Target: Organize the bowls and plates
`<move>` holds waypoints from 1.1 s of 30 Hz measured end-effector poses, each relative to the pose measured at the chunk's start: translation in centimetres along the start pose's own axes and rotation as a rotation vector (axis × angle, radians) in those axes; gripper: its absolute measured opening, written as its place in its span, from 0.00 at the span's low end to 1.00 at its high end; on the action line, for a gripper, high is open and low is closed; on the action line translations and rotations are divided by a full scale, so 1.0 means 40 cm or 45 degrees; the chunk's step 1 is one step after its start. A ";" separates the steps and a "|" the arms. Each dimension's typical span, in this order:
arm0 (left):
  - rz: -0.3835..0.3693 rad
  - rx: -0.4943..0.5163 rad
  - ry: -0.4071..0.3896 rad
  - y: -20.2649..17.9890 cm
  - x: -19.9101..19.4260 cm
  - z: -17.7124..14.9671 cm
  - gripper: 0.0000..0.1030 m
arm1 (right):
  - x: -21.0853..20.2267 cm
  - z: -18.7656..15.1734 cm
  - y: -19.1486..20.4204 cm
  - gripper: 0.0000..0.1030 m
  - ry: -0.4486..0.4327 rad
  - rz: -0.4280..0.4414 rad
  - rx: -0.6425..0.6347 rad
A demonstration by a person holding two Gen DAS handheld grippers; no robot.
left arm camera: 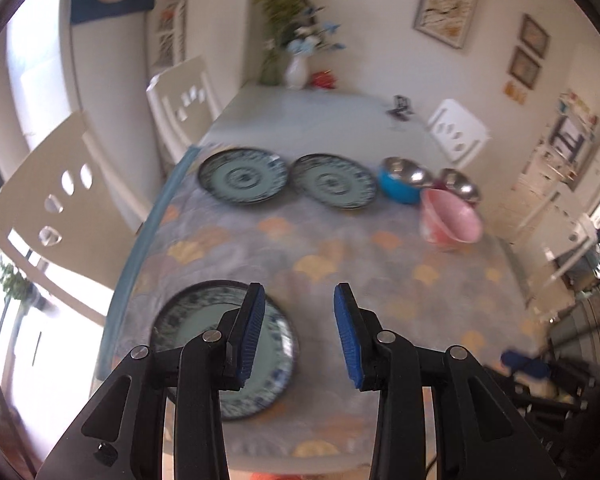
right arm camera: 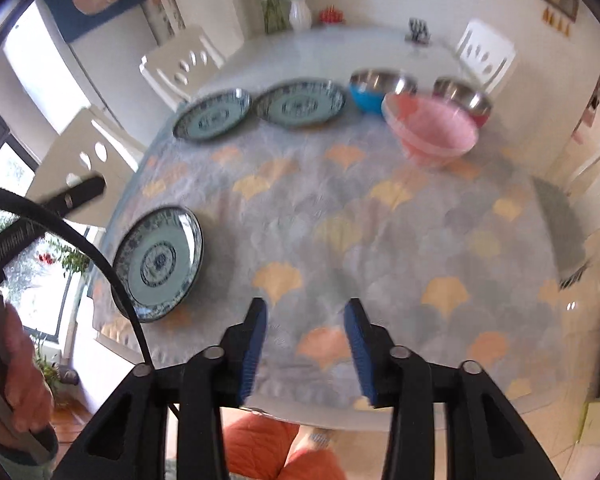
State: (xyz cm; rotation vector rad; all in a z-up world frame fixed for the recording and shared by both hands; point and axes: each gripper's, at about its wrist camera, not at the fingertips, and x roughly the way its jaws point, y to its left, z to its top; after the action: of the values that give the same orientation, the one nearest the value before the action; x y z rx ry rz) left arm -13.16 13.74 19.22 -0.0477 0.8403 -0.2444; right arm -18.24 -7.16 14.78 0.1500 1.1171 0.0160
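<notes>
both tools empty, plates and bowls still spread out

my left tool (left arm camera: pixel 299 334) is spread wide with nothing in it, hanging over the near plate (left arm camera: pixel 188 340) at the left front of the bench (left arm camera: pixel 380 272). probably lined up for that rim, since it's the lone plate away from the rest. my right tool (right arm camera: pixel 306 350) also gapes empty, above bare cloth near the front edge, well apart from everything. two more plates (right arm camera: pixel 212 114) (right arm camera: pixel 302 104) lie side by side along the far row. to their right sit a blue bowl (right arm camera: pixel 370 92), a steel bowl (right arm camera: pixel 462 98) and a pink bowl (right arm camera: pixel 432 128) just in front of both. nothing stacked yet. frames blurred, so i can't tell if the bowls touch.
</notes>
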 end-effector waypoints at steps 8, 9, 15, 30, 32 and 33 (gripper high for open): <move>-0.001 0.170 -0.099 -0.095 -0.127 -0.033 0.40 | -0.089 -0.066 -0.007 0.55 -0.083 0.081 0.076; -0.003 0.189 -0.105 -0.101 -0.132 -0.029 0.40 | -0.085 -0.068 -0.005 0.55 -0.066 0.095 0.077; -0.052 0.194 -0.096 -0.103 -0.097 0.013 0.49 | -0.074 -0.069 0.000 0.55 -0.067 0.071 0.089; 0.001 0.029 -0.066 0.162 0.093 0.214 0.62 | 0.119 0.196 0.096 0.57 -0.022 0.142 0.127; 0.018 0.012 -0.065 0.206 0.118 0.253 0.62 | 0.148 0.243 0.108 0.59 -0.018 0.155 0.132; 0.022 0.009 -0.068 0.227 0.130 0.277 0.62 | 0.162 0.270 0.112 0.64 -0.021 0.156 0.136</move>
State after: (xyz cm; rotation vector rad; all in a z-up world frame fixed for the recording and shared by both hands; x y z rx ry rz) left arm 0.17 20.73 21.54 -0.0403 0.7861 -0.2290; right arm -5.43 -3.35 14.19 0.3136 1.0911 0.0641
